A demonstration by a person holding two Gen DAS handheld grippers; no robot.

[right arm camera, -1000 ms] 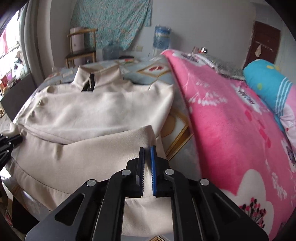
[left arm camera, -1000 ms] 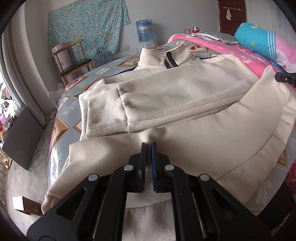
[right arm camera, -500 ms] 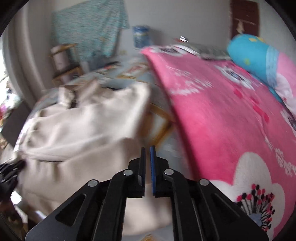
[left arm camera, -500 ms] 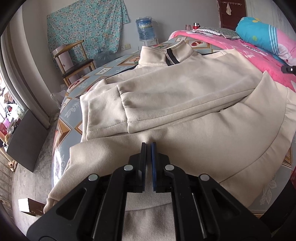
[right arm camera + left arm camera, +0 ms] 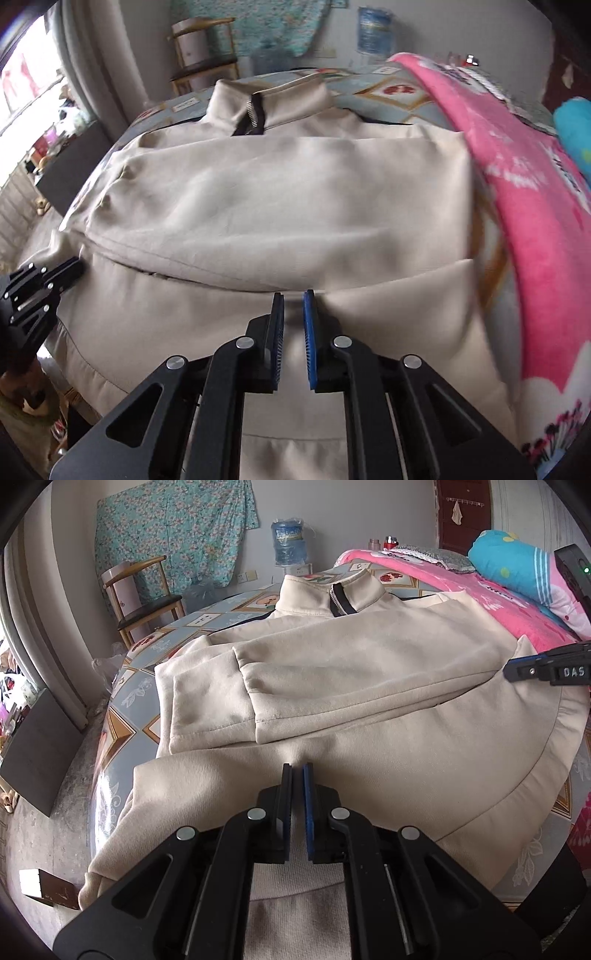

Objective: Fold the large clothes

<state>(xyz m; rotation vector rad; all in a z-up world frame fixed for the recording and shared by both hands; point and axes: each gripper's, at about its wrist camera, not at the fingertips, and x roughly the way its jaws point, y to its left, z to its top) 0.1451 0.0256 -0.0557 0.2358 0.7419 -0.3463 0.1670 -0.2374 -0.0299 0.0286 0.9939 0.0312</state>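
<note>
A cream jacket (image 5: 369, 672) with a zipped stand collar (image 5: 340, 598) lies flat on the bed, sleeves folded across its chest. My left gripper (image 5: 297, 768) is shut on a pucker of the lower hem panel. It also shows at the left edge of the right wrist view as the left gripper (image 5: 79, 266). My right gripper (image 5: 293, 295) sits on the jacket (image 5: 280, 192) near its right side, just below the folded sleeve. Its jaws are closing, with a pinch of cream fabric between them. In the left wrist view the right gripper (image 5: 511, 670) pokes in from the right edge.
A pink blanket (image 5: 535, 229) and a blue pillow (image 5: 517, 561) lie right of the jacket. The patterned bed sheet (image 5: 125, 716) ends at the left, dropping to the floor. A wooden chair (image 5: 147, 602) and a water bottle (image 5: 290, 541) stand by the far wall.
The right gripper swung over the jacket's right side and came down closer to the fabric; its jaws parted a little and now pinch a fold. The left gripper kept still.
</note>
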